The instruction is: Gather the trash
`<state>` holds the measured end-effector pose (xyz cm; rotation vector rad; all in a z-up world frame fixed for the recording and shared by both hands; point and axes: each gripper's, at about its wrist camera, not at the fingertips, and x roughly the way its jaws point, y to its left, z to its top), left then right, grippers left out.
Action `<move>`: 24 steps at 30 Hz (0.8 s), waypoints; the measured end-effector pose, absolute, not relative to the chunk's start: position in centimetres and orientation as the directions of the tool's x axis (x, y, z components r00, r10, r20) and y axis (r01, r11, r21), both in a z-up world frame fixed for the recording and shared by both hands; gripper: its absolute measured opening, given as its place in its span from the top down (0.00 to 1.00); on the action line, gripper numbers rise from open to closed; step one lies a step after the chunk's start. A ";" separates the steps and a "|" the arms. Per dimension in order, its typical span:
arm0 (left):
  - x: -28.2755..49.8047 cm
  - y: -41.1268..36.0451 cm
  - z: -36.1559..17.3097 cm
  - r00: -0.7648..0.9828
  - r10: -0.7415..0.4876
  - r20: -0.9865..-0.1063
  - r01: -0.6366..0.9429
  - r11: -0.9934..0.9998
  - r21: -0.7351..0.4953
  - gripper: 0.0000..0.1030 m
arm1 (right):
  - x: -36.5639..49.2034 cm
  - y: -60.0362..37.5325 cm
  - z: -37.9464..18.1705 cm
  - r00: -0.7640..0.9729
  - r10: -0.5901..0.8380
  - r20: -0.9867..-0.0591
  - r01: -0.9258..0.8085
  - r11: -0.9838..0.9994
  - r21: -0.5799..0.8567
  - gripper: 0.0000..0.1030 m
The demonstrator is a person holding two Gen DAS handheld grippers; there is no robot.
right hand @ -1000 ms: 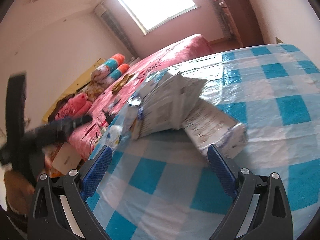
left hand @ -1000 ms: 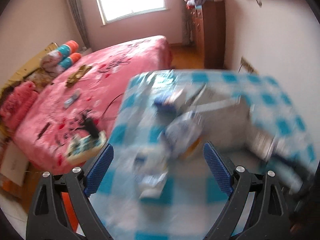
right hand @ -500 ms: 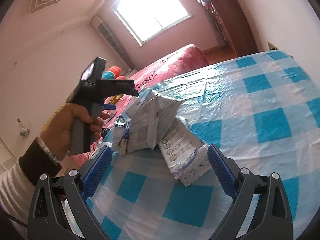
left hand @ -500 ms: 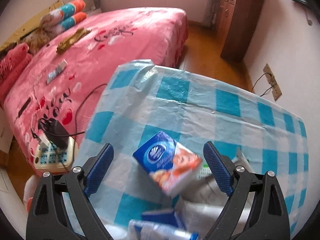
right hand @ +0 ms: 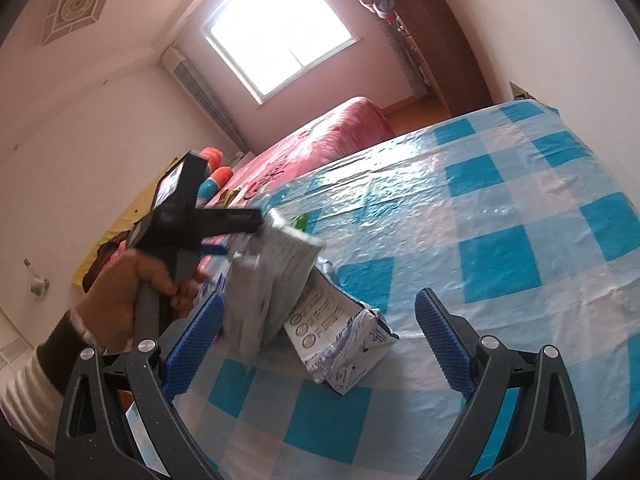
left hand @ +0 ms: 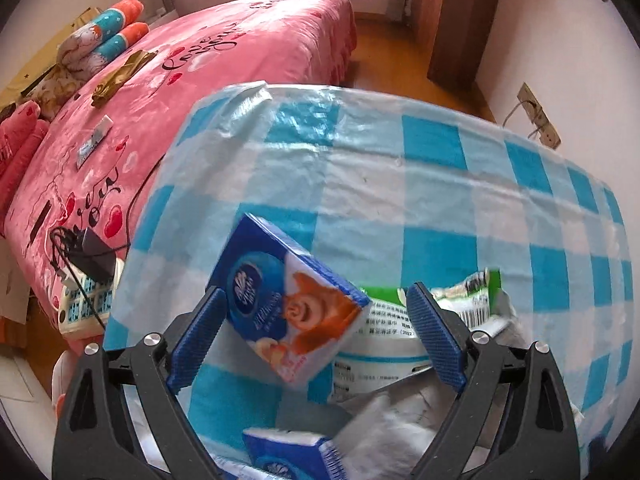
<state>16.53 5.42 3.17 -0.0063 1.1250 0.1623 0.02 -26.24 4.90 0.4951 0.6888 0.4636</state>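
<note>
Left tongs [left hand: 312,336] wide open, empty, blue tissue pack [left hand: 290,308] between the pads, untouched.

between the open blue pads of the left gripper [left hand: 314,336], the blue tissue pack [left hand: 286,304] bears a round white emblem whose lettering is too blurred to read. just right of it, the white and green packet [left hand: 420,332] shows a barcode and small chinese print, not legible; beyond, left of the gripper, the pink bedspread [left hand: 192,68] carries cursive "love you" script among hearts
</note>
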 end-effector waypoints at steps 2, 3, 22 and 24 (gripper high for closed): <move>15.4 5.2 3.0 0.419 0.103 -0.902 -0.119 0.991 0.058 0.11 | 0.1 -26.6 5.0 0.689 0.545 -0.479 -0.232 0.791 0.566 0.08; 14.6 4.8 2.9 0.416 0.083 -0.905 -0.106 0.993 0.042 0.11 | 0.1 -26.9 5.0 0.693 0.538 -0.479 -0.227 0.794 0.564 0.08; 2.4 3.0 7.1 0.545 -0.038 -0.838 0.018 0.999 -0.033 0.11 | 0.4 -28.5 4.1 0.679 0.548 -0.488 -0.214 0.784 0.582 0.08; 1.0 3.8 7.7 0.560 -0.012 -0.829 0.000 1.000 -0.014 0.11 | 0.4 -28.5 4.2 0.676 0.555 -0.484 -0.220 0.780 0.586 0.08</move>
